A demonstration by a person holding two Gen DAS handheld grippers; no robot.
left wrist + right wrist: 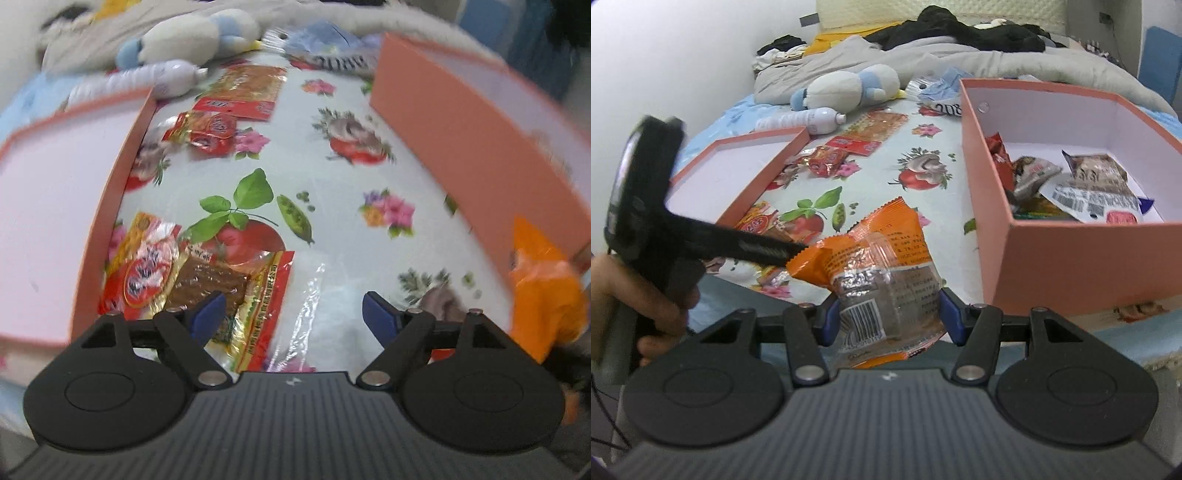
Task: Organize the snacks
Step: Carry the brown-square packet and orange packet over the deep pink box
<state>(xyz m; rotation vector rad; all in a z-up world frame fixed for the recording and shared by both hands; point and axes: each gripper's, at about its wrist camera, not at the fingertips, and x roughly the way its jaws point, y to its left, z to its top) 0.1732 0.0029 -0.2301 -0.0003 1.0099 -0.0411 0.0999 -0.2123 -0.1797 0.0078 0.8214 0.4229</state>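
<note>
— Right gripper [884, 319] first: your pads are clenched on the orange snack packet [882, 266], its barcode end low between the jaws and its crimped top fanning up and away from you; the long axis runs roughly along your fingers.

— And the box?

— Deep salmon box [1071, 258] sits up and to the right of the packet, near wall just beside it; other packets already lie inside, with bare floor along the far side; I judge you must clear that near wall before you let go.

— What about my other hand?

— Your left gripper [293, 310] stands released with nothing pressed between the pads; below it lies a red-and-brown snack packet [221, 295], under the left finger rather than centred, long axis running toward the camera, with a clear wrapper [314, 295] beside it; shift left before closing.

— Room to move?

— Shallow lid [122, 177] edges that packet on the left; the floral tablecloth [332, 221] between lid and box lies open; in the right view the left tool's finger crosses close to the orange packet's corner, so mind that.
</note>
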